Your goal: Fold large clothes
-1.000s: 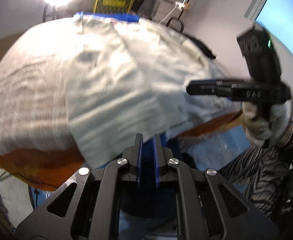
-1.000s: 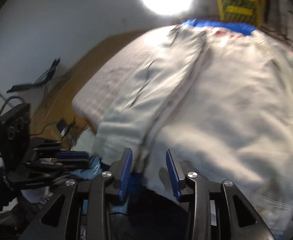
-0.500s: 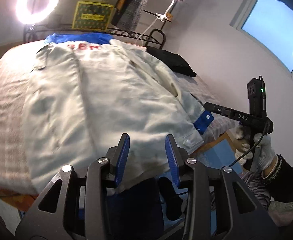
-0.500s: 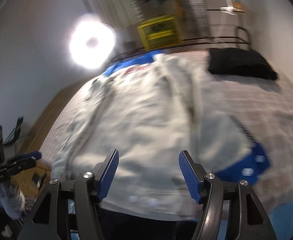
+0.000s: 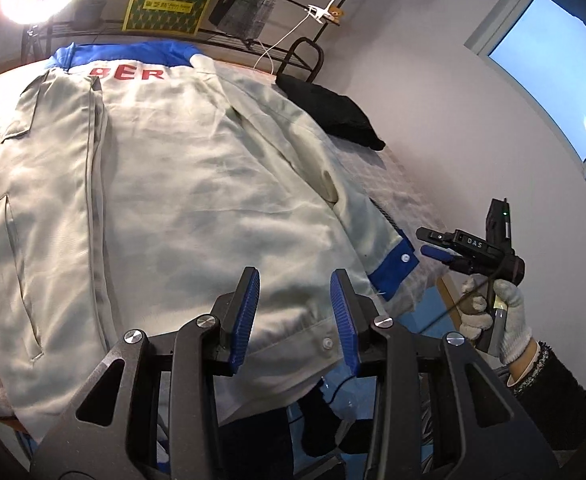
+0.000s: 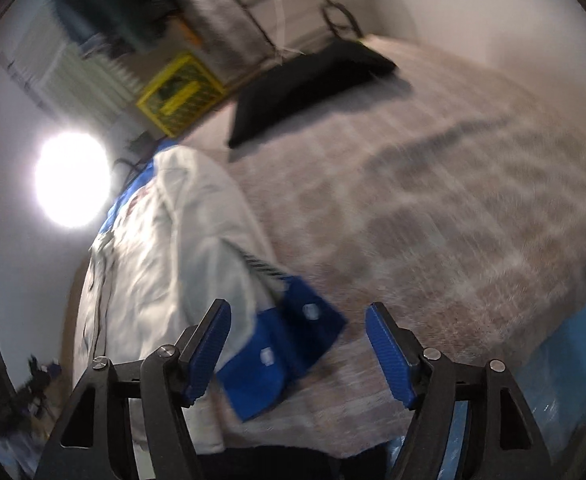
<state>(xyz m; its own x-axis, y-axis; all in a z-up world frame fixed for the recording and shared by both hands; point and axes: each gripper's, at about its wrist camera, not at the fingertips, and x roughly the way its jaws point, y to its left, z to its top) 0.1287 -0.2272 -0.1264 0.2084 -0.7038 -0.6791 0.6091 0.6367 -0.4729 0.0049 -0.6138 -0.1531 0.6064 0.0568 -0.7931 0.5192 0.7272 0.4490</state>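
A large pale grey jacket [image 5: 165, 184] with a blue collar and red letters lies spread flat on the bed. Its right sleeve ends in a blue cuff [image 5: 393, 270] at the bed's near right edge. My left gripper [image 5: 295, 300] is open and empty, just above the jacket's near hem. My right gripper [image 6: 297, 340] is open and empty, with the blue cuff [image 6: 285, 344] right between and below its fingers. The right gripper also shows in the left wrist view [image 5: 433, 244], just right of the cuff. The right wrist view is blurred by motion.
The bed has a grey checked cover [image 6: 433, 208]. A black folded garment [image 5: 333, 116] lies at its far right corner. A metal rack with a yellow box [image 5: 169, 4] stands behind the bed. A ring light [image 6: 73, 180] glares at the left. A white wall [image 5: 453, 100] runs along the right.
Both grippers opened and let go of the jacket hem, which now lies flat. My right gripper swung right to the blue cuff. My left gripper drew back slightly.
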